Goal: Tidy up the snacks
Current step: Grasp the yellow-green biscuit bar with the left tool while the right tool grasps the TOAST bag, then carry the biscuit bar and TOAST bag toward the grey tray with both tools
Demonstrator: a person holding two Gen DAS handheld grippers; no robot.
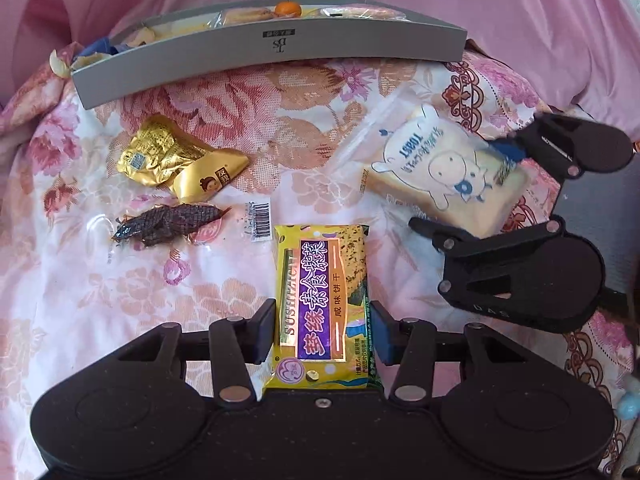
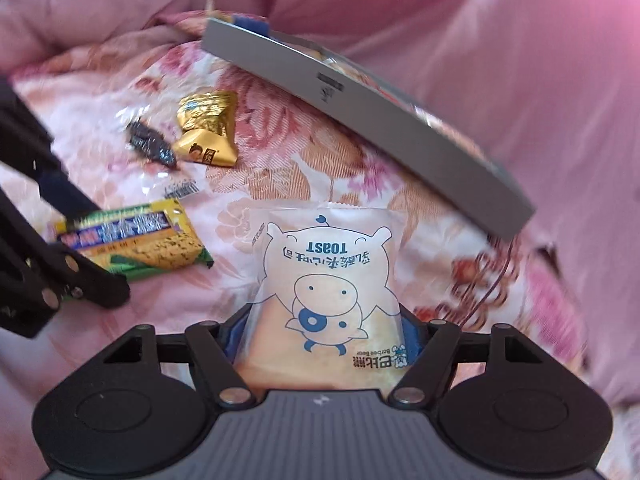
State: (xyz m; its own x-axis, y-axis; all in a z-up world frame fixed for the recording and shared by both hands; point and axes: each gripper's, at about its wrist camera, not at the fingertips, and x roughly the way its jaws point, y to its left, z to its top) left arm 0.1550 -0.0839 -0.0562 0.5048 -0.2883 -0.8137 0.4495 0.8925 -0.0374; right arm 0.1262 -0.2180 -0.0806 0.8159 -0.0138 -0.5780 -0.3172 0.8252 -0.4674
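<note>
Your left gripper [image 1: 324, 330] pinches the yellow cracker packet [image 1: 322, 280] on the floral bedspread [image 1: 240, 100]; your right gripper [image 2: 322, 338] has its fingers against the toast bag [image 2: 324, 280], near the grey box [image 1: 272, 52].

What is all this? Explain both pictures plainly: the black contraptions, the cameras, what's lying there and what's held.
A person holds a two-fingered tool in each hand; a camera on each looks out along its fingers. The left-wrist view shows the left tool gripping a yellow cracker pack. The right-wrist view shows the right tool gripping a toast bag. On the floral cloth also lie a gold packet and a dark dried snack. Behind stands a grey box with snacks already inside.
</note>
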